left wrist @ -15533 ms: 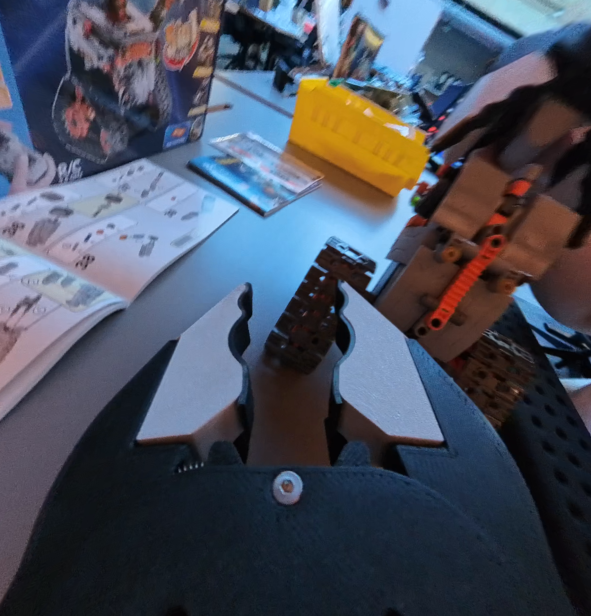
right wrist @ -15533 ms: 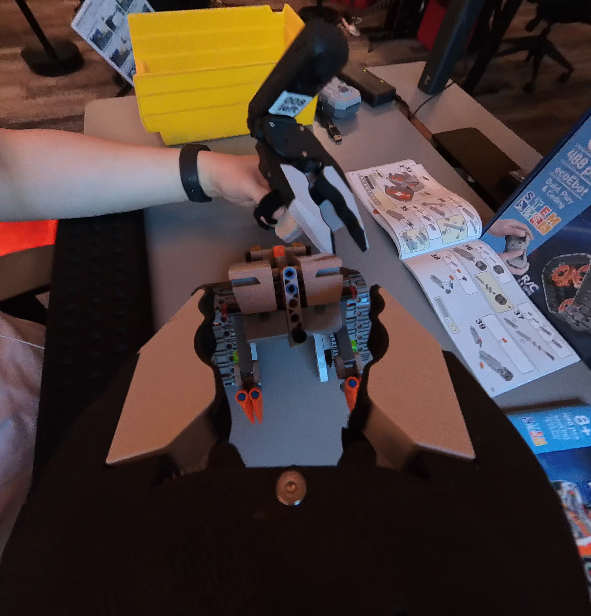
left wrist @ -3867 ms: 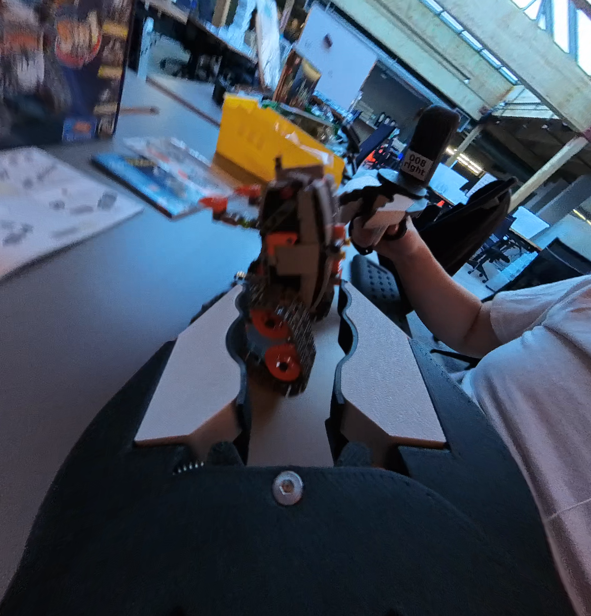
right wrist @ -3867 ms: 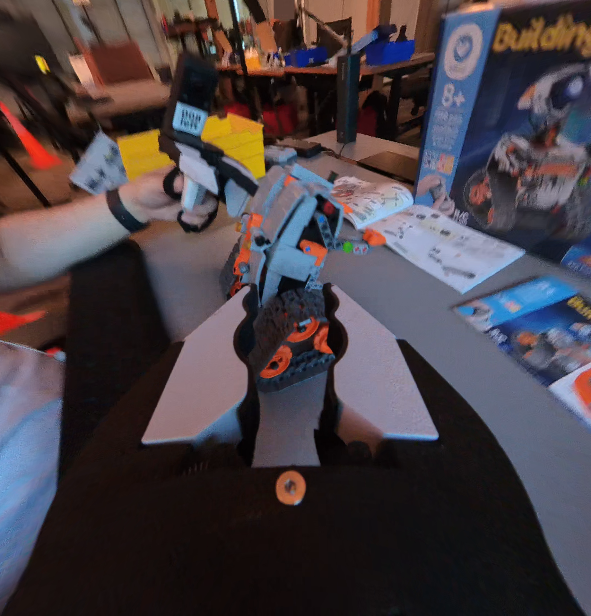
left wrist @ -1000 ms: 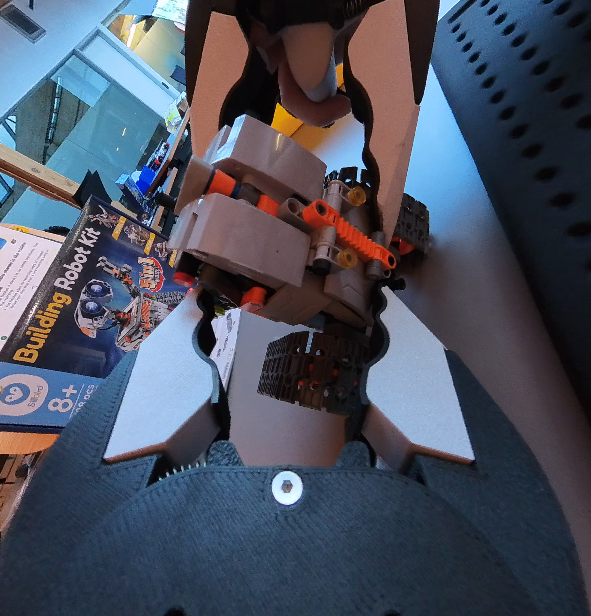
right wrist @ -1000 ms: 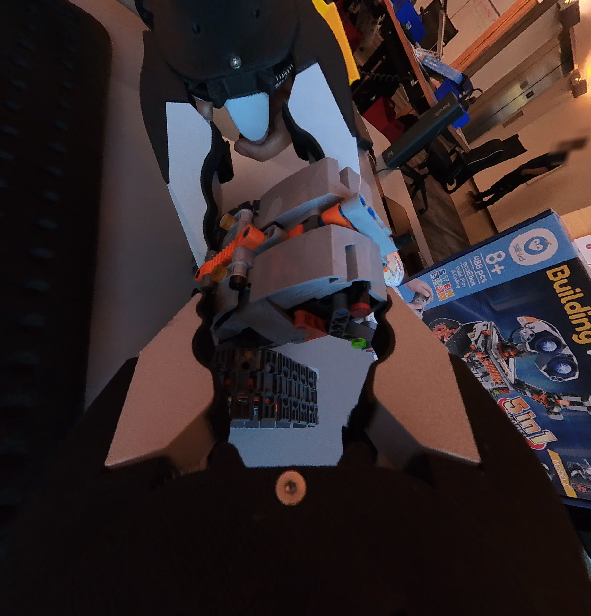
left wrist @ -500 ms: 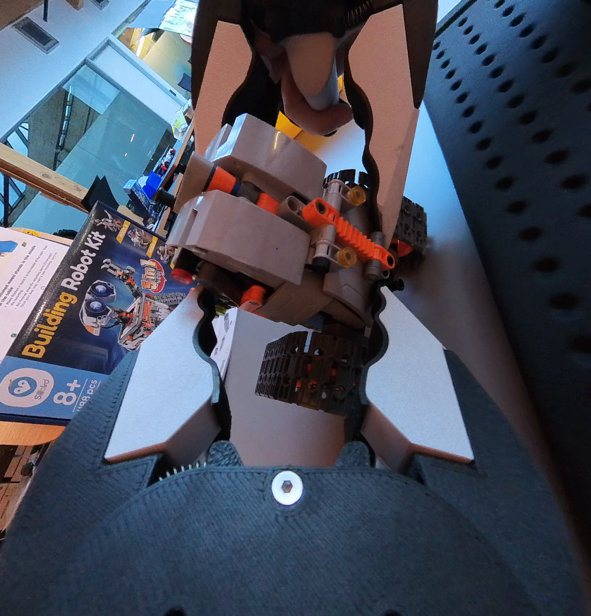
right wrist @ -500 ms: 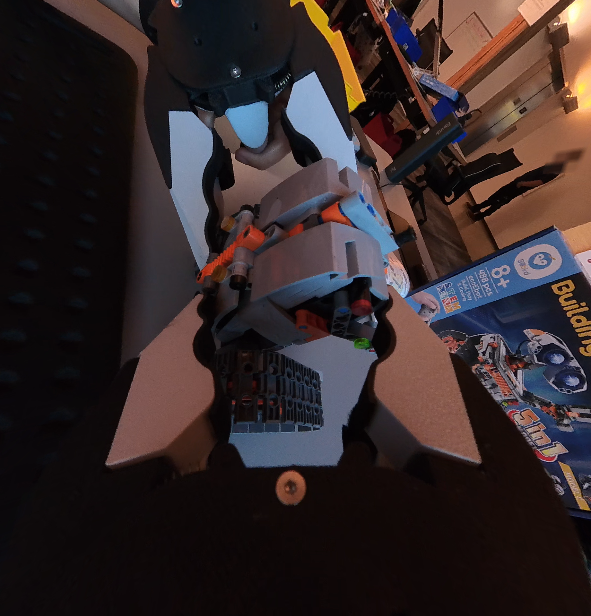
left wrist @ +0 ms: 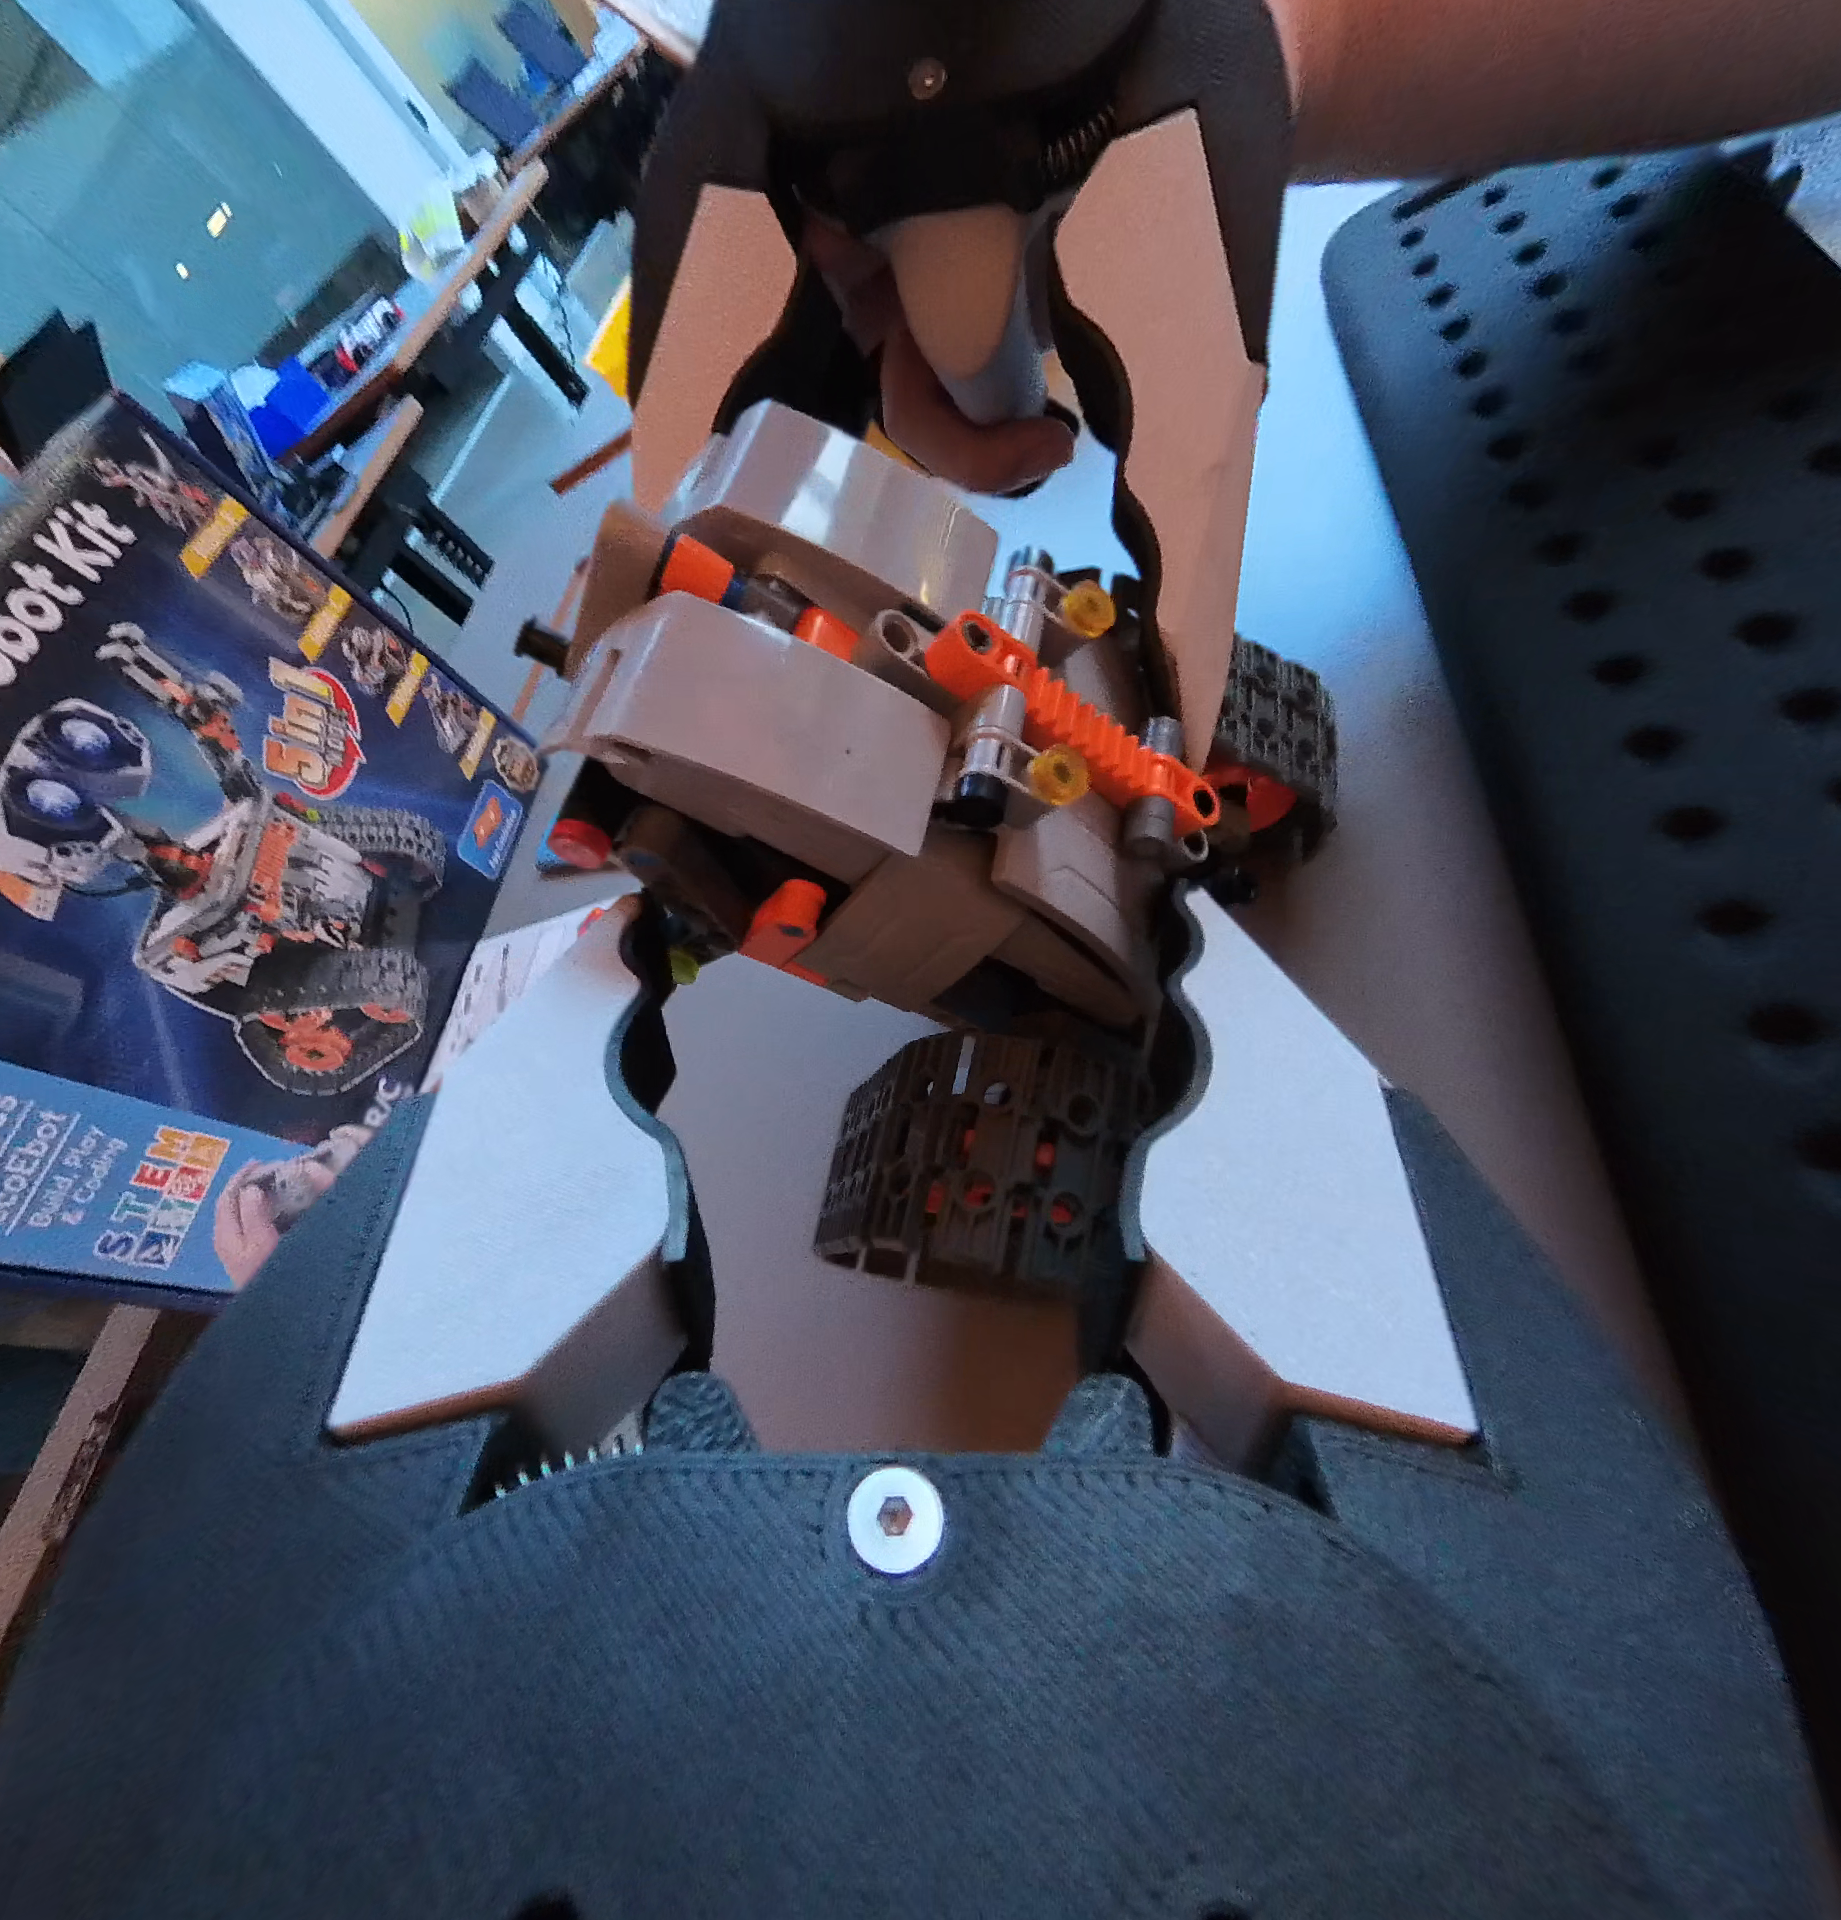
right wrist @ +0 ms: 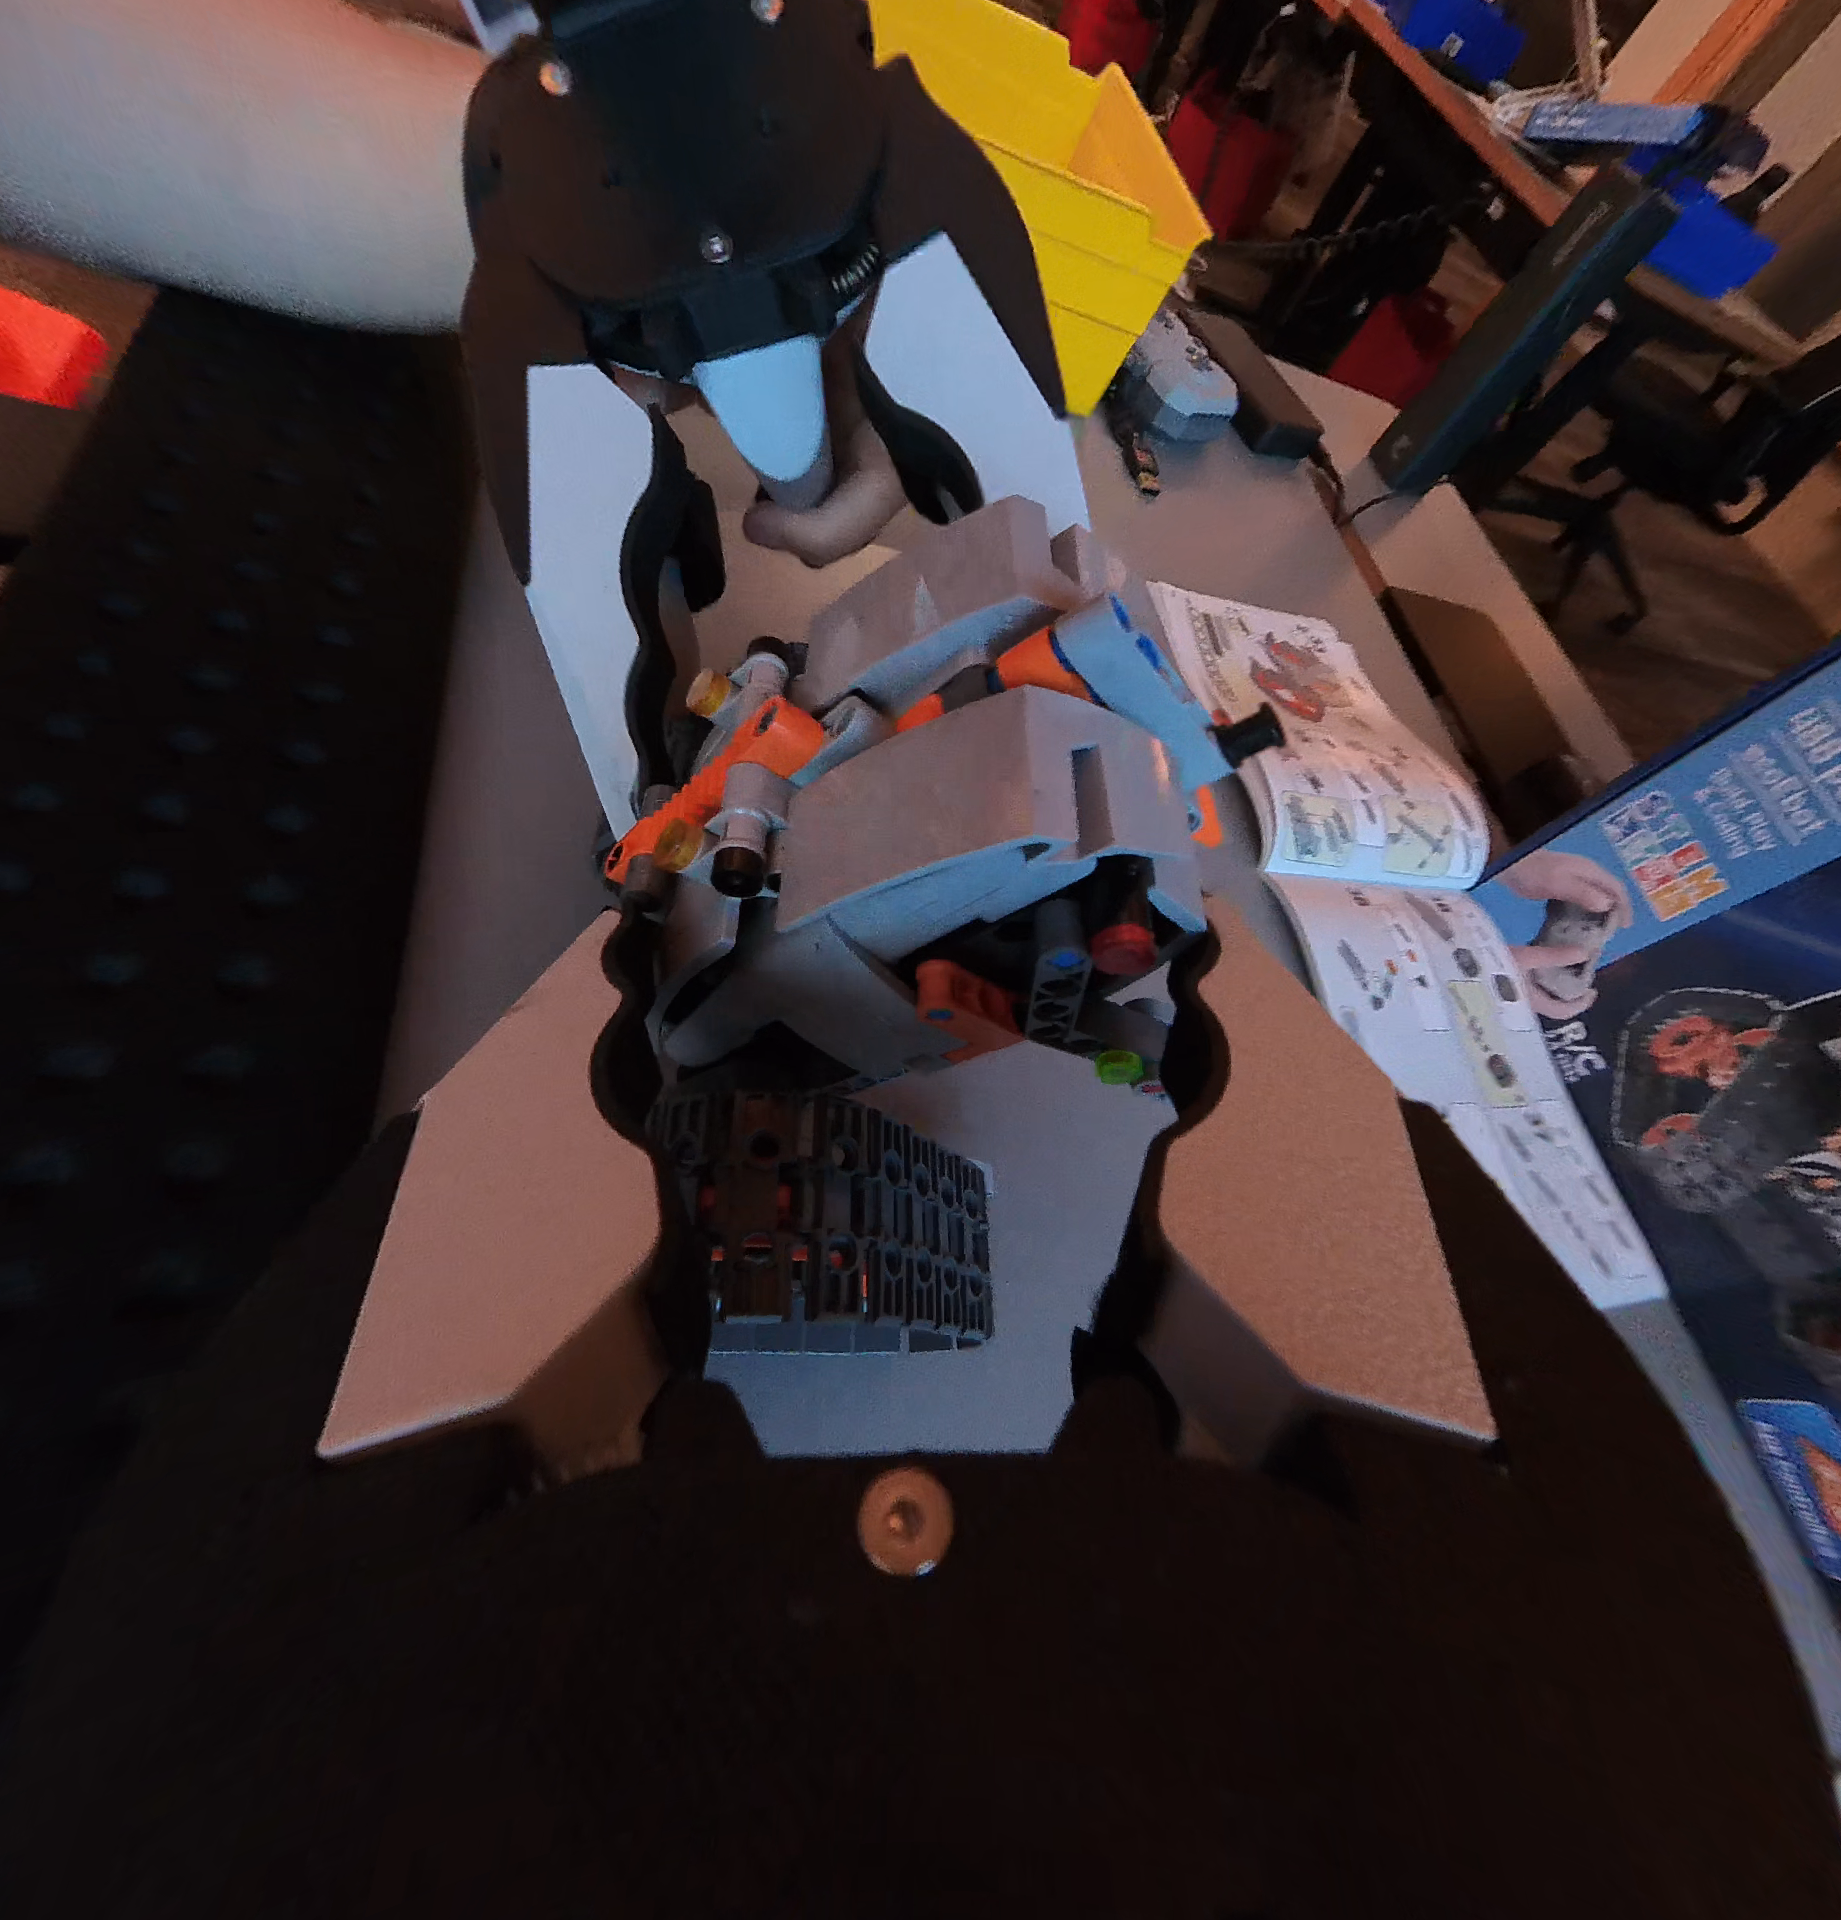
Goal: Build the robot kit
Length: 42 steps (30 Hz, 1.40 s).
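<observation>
Two hand-held grippers, alike in build. Left gripper [left wrist: 900, 997]: dark grey printed shell with a fine ribbed weave, one silver hex screw set mid-body, pale flat fingers [left wrist: 521, 1226] with black wavy inner edges, a small coil spring showing at the finger root. Right gripper [right wrist: 900, 997]: black shell, one round metal screw mid-body, same pale wedge fingers [right wrist: 1300, 1205] edged in scalloped black. Seen from the far side: small screws on the black body, a spring, a pale tapered trigger. Bare forearm, no sleeve visible.
</observation>
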Each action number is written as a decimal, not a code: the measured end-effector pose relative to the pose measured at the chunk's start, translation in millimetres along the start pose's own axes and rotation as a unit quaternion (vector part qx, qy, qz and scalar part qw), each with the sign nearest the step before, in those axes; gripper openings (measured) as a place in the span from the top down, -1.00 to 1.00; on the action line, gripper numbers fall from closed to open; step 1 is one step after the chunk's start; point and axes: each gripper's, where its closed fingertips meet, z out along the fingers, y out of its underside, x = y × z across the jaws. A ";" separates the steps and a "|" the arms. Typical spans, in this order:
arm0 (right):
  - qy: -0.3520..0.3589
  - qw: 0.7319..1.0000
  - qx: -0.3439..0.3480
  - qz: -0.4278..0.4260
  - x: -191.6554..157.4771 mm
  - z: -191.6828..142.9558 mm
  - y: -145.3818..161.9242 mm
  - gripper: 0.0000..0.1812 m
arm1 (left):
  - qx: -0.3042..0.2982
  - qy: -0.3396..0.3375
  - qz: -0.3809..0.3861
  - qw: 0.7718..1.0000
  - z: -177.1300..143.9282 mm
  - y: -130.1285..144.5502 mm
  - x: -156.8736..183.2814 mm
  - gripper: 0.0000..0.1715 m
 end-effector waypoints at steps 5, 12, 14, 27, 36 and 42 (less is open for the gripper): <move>-0.033 0.996 0.028 0.082 8.7 7.2 8.6 -0.06 | -0.067 -0.022 -0.037 0.997 -26.2 27.0 -10.7 -0.07; 0.117 0.977 0.031 0.173 28.9 37.0 -3.7 -0.06 | 0.052 -0.105 -0.366 0.923 -64.3 -3.4 -50.8 -0.31; 0.164 0.967 0.036 0.190 31.3 48.6 -11.5 -0.07 | 0.035 -0.169 -0.421 0.890 -61.1 -2.9 -68.1 -0.35; 0.217 0.976 -0.022 0.024 -17.4 -21.1 38.5 -0.12 | -0.157 -0.206 -0.314 0.913 -12.2 32.7 -64.5 0.10; 0.268 0.944 -0.084 -0.173 6.0 34.2 10.5 -0.37 | -0.130 -0.100 -0.457 0.874 -30.3 48.0 -107.2 0.11; 0.250 0.952 -0.090 -0.153 27.8 61.9 9.8 -0.09 | -0.088 -0.083 -0.483 0.867 -37.1 52.5 -114.7 0.11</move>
